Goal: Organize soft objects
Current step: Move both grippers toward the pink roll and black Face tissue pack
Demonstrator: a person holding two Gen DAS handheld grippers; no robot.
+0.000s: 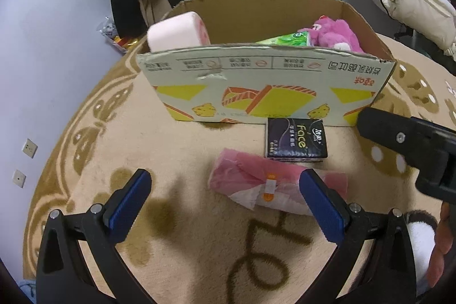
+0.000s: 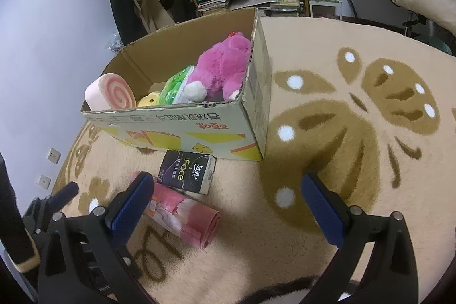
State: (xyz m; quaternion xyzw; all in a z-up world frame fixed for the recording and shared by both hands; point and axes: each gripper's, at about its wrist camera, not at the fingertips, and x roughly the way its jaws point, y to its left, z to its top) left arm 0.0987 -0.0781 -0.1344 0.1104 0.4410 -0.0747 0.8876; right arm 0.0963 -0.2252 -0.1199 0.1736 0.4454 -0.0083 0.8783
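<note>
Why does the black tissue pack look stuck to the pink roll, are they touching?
Cannot tell. In the right wrist view the black tissue pack meets the pink roll with no rug between, but neither view shows real contact.

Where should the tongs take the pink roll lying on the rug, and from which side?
Probably across the middle of the pink roll, coming down from above with the left tongs, already open over it. It lies flat on the rug, so its long rounded sides are free; the tissue pack crowds only the far side.
</note>
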